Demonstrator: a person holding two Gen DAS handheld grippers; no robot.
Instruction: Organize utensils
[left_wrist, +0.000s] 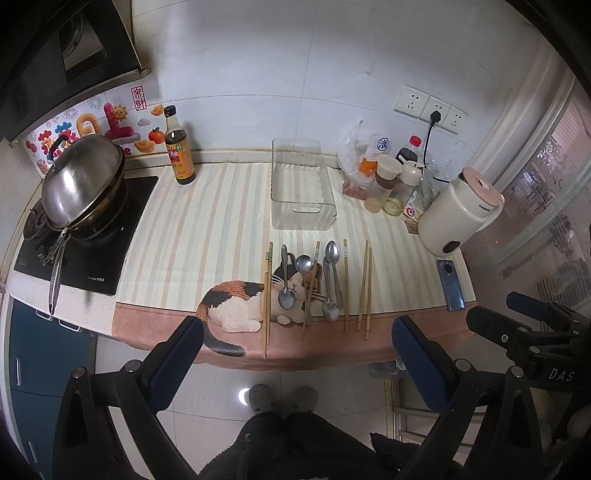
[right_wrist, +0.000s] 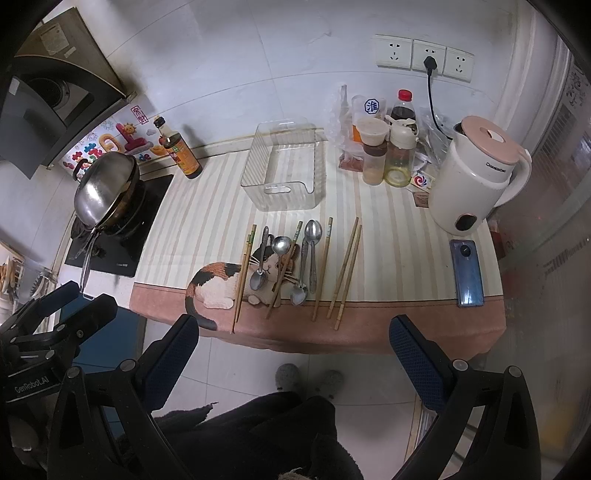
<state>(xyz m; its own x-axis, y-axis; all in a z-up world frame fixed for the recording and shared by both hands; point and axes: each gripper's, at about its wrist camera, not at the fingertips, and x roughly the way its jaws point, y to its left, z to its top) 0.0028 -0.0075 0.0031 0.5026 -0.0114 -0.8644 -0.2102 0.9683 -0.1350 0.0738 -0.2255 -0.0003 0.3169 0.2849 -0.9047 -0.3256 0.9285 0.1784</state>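
Note:
Several metal spoons (left_wrist: 331, 275) (right_wrist: 309, 254) and several wooden chopsticks (left_wrist: 364, 284) (right_wrist: 345, 267) lie side by side on the striped cat mat (left_wrist: 207, 229) (right_wrist: 207, 221) near the counter's front edge. A clear plastic bin (left_wrist: 301, 184) (right_wrist: 284, 164) stands empty behind them. My left gripper (left_wrist: 295, 354) is open and empty, held in front of the counter, short of the utensils. My right gripper (right_wrist: 293, 350) is open and empty, also off the front edge. Each gripper shows at the side of the other's view.
A lidded wok (left_wrist: 83, 181) (right_wrist: 105, 188) sits on the stove at left, a soy sauce bottle (left_wrist: 178, 147) beside it. Condiment jars (right_wrist: 384, 147), a white kettle (left_wrist: 458, 210) (right_wrist: 476, 173) and a blue phone (left_wrist: 451, 284) (right_wrist: 467, 273) crowd the right side.

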